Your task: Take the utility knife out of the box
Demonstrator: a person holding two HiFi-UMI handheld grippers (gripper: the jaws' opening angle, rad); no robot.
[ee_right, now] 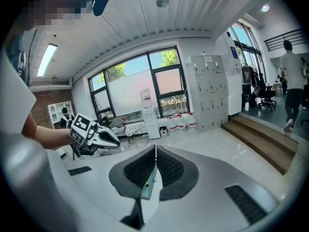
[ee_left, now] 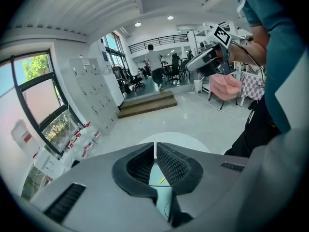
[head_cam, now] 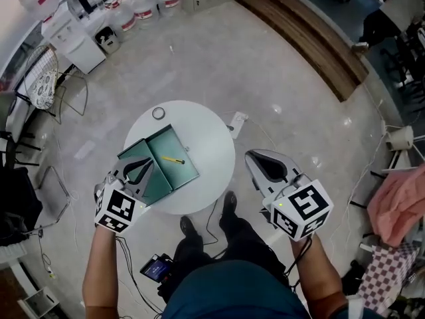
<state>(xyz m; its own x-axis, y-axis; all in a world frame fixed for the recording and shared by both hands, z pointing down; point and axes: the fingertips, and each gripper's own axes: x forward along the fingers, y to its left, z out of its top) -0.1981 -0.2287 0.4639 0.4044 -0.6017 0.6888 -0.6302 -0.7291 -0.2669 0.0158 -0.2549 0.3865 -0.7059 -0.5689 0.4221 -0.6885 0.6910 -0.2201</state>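
A green box lies open on the round white table, its lid folded toward the near left. A yellow utility knife rests inside the box. My left gripper hovers over the lid at the table's near-left edge, jaws shut and empty. In the left gripper view the knife shows through the slit below the left gripper. My right gripper hangs off the table's right edge, shut, holding nothing. In the right gripper view the right gripper has its tips together, and the box shows below them.
A small ring sits at the table's far-left edge. A power strip and cables lie on the floor around the table. Water bottles stand far left, a wooden step far right. The person's feet are by the table.
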